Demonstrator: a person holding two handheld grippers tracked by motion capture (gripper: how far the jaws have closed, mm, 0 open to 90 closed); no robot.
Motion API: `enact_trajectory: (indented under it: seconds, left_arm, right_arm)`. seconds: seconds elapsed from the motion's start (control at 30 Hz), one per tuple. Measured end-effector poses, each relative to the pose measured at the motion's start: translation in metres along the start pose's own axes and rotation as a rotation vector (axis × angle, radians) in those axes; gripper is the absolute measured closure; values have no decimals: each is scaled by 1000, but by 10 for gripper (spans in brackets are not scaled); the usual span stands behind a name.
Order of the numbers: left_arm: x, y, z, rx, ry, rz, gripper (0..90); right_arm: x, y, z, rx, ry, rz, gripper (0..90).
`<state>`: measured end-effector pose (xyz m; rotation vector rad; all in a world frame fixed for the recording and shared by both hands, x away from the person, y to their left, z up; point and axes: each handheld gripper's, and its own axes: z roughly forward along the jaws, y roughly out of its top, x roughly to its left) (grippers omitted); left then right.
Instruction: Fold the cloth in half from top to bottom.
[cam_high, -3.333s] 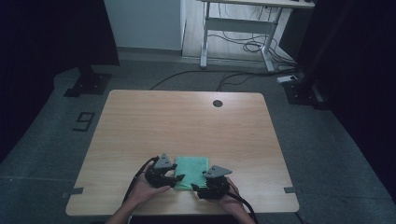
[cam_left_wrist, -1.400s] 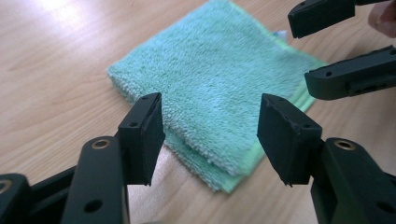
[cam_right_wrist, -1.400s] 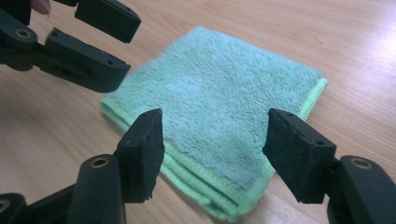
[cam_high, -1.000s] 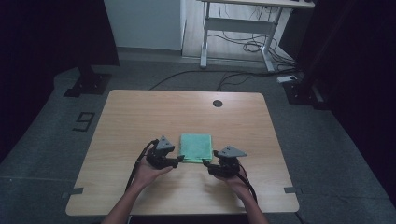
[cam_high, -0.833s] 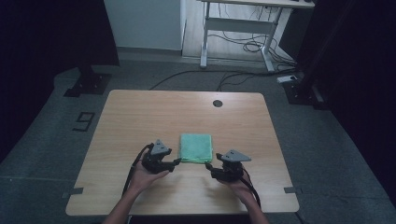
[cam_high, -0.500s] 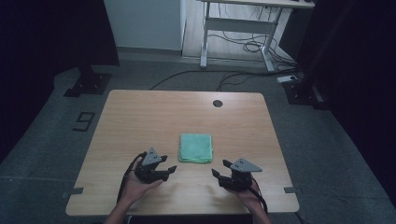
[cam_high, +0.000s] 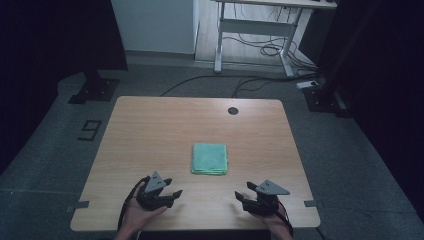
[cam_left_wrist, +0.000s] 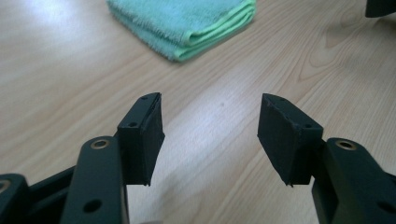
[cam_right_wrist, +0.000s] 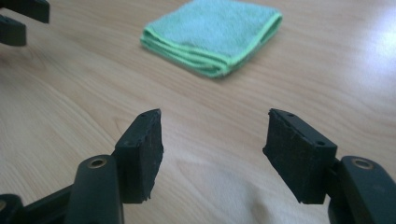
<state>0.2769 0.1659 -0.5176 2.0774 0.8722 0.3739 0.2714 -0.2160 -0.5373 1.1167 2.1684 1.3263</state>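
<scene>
Green terry, folded into a neat near-square, is your target: the cloth (cam_high: 209, 159) lies flat on the wooden table (cam_high: 150, 130), about midway across and well apart from both tools. Your left gripper (cam_high: 167, 196) and right gripper (cam_high: 248, 200) sit near the front edge, one on either side, with the cloth farther from you and between them. From the left gripper view the cloth (cam_left_wrist: 187, 23) lies ahead and slightly left of the gap; from the right gripper view it (cam_right_wrist: 215, 35) lies ahead, close to centre. Both sets of jaws stand apart with only bare wood between them. Neither hand looks clearly closer, though the left seems marginally nearer. The cloth's slightly longer side runs away from you, its layered edges facing you, so you would likely reach forward and inward.
</scene>
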Motion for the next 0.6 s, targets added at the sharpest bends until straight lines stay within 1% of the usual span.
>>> enact_trajectory:
  seconds: [0.03,0.07,0.1,0.17,0.33,0.6]
  left_arm:
    - [0,-1,0,-6,-3,-4,406]
    - [0,-2,0,3,-9,0,403]
    - [0,-3,0,6,-5,5,402]
    - [1,-4,1,4,-5,-5,404]
    - [3,-4,0,0,-2,-8,404]
    - [6,-5,2,10,7,-15,401]
  right_arm:
    - [-1,-1,-1,3,-2,3,367]
    - [-1,-2,-1,7,-2,12,366]
    - [-2,-3,-2,10,0,14,364]
    - [-3,-4,-2,15,-5,10,362]
    - [-2,-6,0,21,-4,8,356]
    - [-2,-5,-2,1,-5,8,348]
